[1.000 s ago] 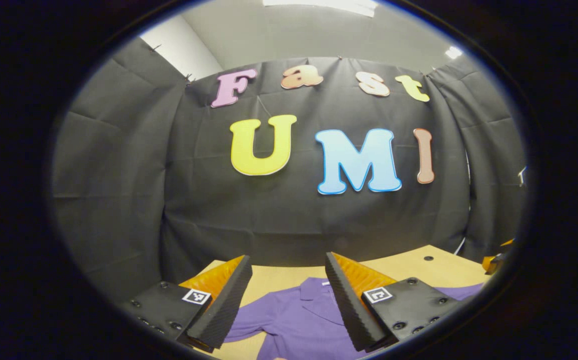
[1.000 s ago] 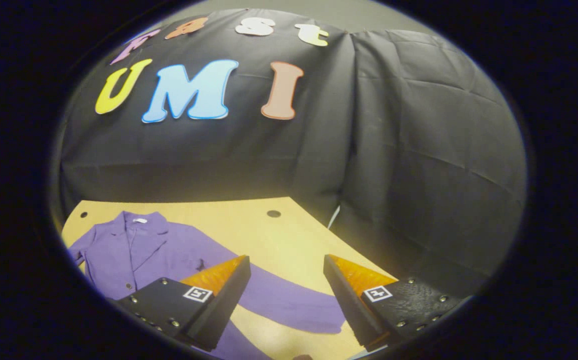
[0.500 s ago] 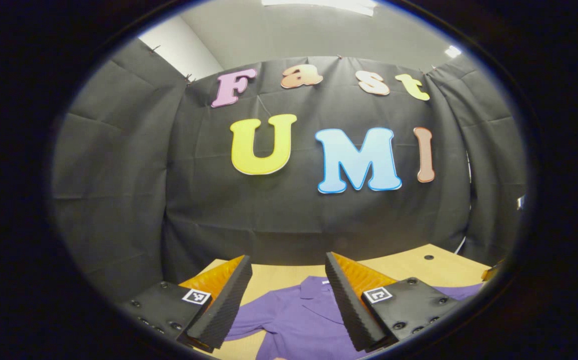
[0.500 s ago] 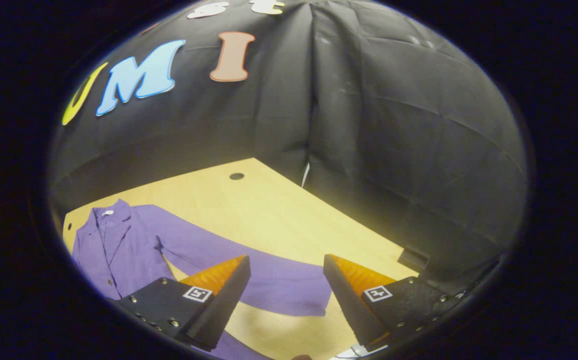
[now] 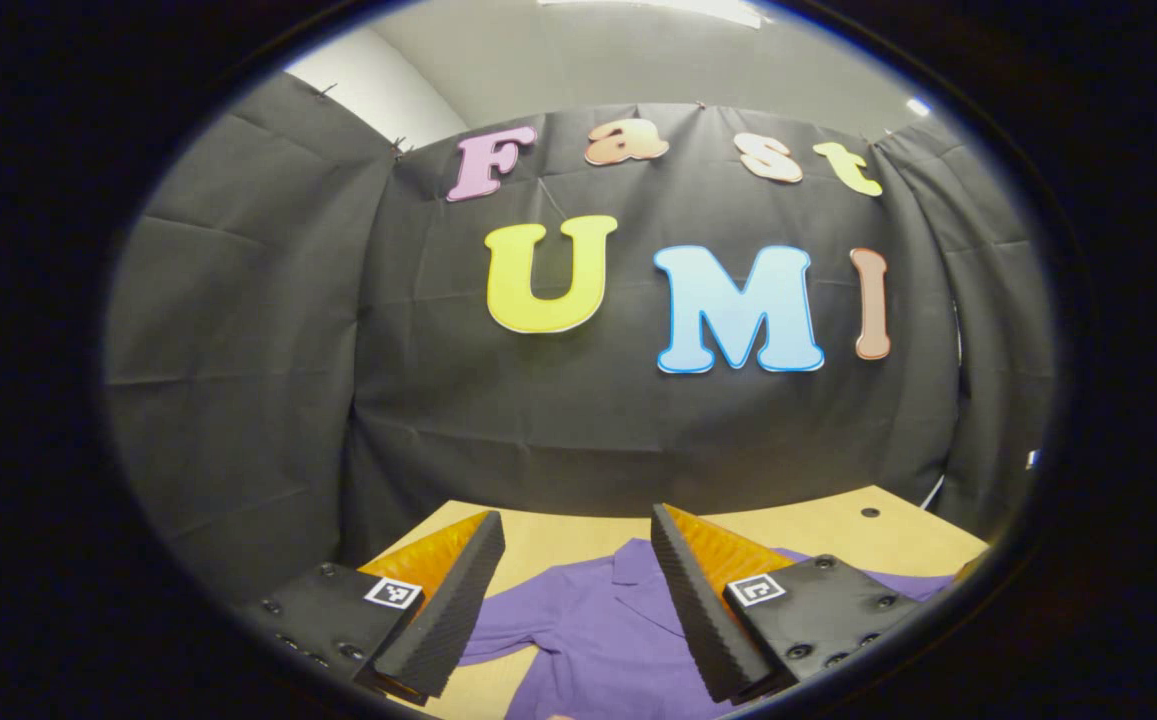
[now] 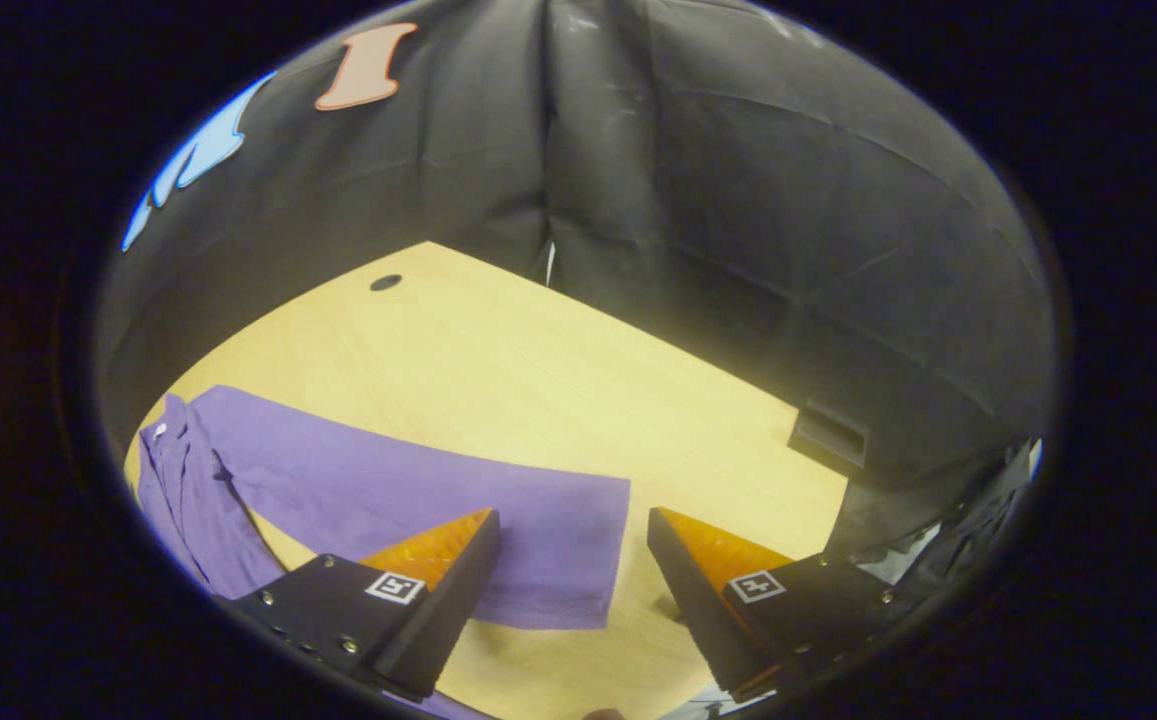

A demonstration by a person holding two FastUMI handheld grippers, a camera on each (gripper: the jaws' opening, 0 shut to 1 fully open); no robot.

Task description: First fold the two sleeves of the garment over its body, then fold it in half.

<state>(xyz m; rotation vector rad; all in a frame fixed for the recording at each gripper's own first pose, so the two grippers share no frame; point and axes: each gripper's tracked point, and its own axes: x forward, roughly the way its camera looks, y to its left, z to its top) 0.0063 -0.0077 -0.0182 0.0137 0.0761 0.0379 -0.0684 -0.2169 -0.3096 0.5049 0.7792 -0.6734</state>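
- Your right gripper [image 6: 574, 530] has swung down and rightward since a second ago; the sleeve's cuff end now lies between its fingers, which stand wide apart, holding nothing.
- Your left gripper [image 5: 578, 530] has barely shifted; it is held nearly level above the garment's collar [image 5: 638, 565], aimed at the booth wall, its fingers spread apart and empty.
- You have the purple garment [image 5: 593, 640] flat on the wooden table [image 6: 558, 380], collar toward the back wall.
- Its right sleeve [image 6: 418, 500] stretches out straight sideways from the garment's body, unfolded.
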